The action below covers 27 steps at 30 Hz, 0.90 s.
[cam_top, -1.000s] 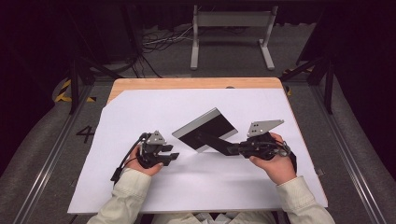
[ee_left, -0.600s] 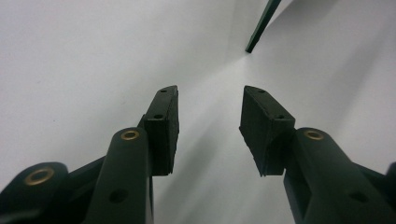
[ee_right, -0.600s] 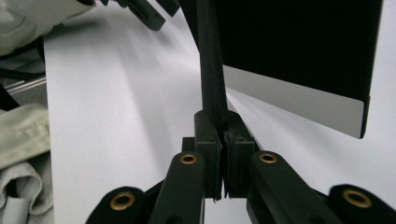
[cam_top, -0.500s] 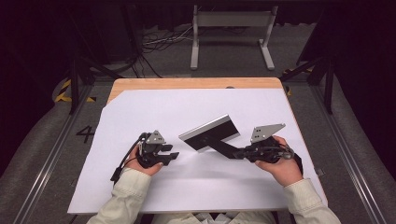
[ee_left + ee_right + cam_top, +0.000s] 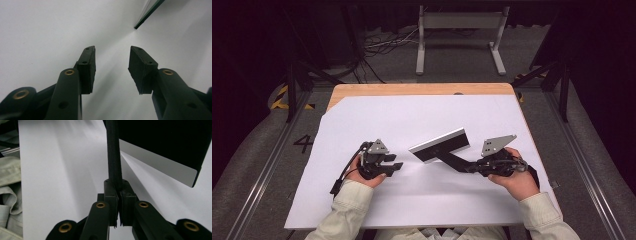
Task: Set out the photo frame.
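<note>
High view: right gripper (image 5: 473, 167) is clamped on the black handle (image 5: 456, 161) of a flat tool, a squeegee-like blade (image 5: 440, 145), dark with a pale upper edge. Blade sits tilted near the middle of the white sheet (image 5: 422, 120) covering the wooden table (image 5: 412, 89); whether its lower edge touches the sheet or hangs just above it can't be told from here. Left gripper (image 5: 396, 167) rests on the sheet to the left of the blade, apart from it, holding nothing

Left gripper view: jaws stand clearly apart, bare white sheet (image 5: 50, 30) between the pads (image 5: 87, 67), no contact with anything. One dark-green corner of the blade (image 5: 147, 13) shows top right, well ahead of the tips

Right gripper view: jaws pinched tight on the thin black handle (image 5: 114, 157), which runs straight up from the pads. Blade (image 5: 165, 142) fans out to the right, its pale strip angled over the sheet (image 5: 62, 170). Person's light sleeve (image 5: 7, 180) at left edge

Progress, as a judgement: tool pickup is done and the grip looks secure. No mark or debris visible on the sheet, so how much wiping or sweeping is done can't be read. Left gripper looks idle, probably waiting to steady the sheet or take a handover
</note>
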### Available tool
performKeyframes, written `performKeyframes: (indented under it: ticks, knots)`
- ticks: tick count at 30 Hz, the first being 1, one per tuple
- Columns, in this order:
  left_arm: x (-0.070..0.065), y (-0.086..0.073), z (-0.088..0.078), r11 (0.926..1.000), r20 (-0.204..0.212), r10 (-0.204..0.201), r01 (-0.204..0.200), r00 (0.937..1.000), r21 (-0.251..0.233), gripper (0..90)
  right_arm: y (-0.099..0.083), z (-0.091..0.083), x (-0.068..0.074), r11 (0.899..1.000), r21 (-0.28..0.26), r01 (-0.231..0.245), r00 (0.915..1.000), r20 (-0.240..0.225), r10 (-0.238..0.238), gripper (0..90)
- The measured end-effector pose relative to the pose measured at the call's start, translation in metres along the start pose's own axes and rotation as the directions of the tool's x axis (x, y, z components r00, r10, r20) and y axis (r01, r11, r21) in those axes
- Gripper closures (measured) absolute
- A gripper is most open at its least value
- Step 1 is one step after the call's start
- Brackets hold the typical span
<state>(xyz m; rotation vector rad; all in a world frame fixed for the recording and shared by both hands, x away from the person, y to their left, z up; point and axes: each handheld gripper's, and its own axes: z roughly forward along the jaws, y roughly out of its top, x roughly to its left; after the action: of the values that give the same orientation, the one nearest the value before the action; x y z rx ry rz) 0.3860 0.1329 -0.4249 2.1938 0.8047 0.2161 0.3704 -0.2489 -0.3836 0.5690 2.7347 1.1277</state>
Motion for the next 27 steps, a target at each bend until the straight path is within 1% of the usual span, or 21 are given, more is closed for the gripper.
performKeyframes:
  ticks: [8, 12, 15, 16, 18, 23, 27]
  knots:
    - [-0.001, 0.0, 0.003, 0.9993, -0.026, 0.036, -0.036, 0.999, -0.004, 55.6, -0.006, 0.002, -0.002, 0.999, 0.049, 0.006, 1.0, 0.005, -0.006, 86.0]
    - [0.0, 0.0, 0.003, 0.9989, -0.032, 0.043, -0.043, 0.9986, -0.015, 54.8, -0.007, 0.004, -0.003, 0.996, 0.081, 0.03, 0.9995, 0.009, -0.031, 86.1]
    - [-0.001, 0.001, 0.004, 0.9972, -0.028, 0.069, -0.07, 0.9972, -0.024, 53.6, -0.007, 0.005, -0.002, 0.994, 0.103, 0.047, 0.9987, 0.014, -0.049, 86.2]
    - [-0.001, 0.001, 0.004, 0.9964, -0.022, 0.079, -0.08, 0.9966, -0.03, 52.9, -0.008, 0.005, -0.002, 0.993, 0.111, 0.051, 0.9985, 0.014, -0.053, 86.1]
    - [-0.003, 0.001, 0.005, 0.9941, -0.023, 0.099, -0.1, 0.9948, -0.041, 52.1, -0.008, 0.006, -0.002, 0.991, 0.121, 0.055, 0.9983, 0.013, -0.057, 86.2]
    - [-0.003, 0.002, 0.005, 0.9923, -0.029, 0.109, -0.111, 0.9936, -0.055, 51.3, -0.01, 0.008, -0.003, 0.987, 0.152, 0.054, 0.9981, 0.019, -0.058, 86.0]
    - [-0.002, 0.001, 0.006, 0.9908, -0.041, 0.119, -0.121, 0.9921, -0.06, 50.2, -0.012, 0.009, -0.003, 0.986, 0.159, 0.05, 0.9982, 0.024, -0.055, 85.6]
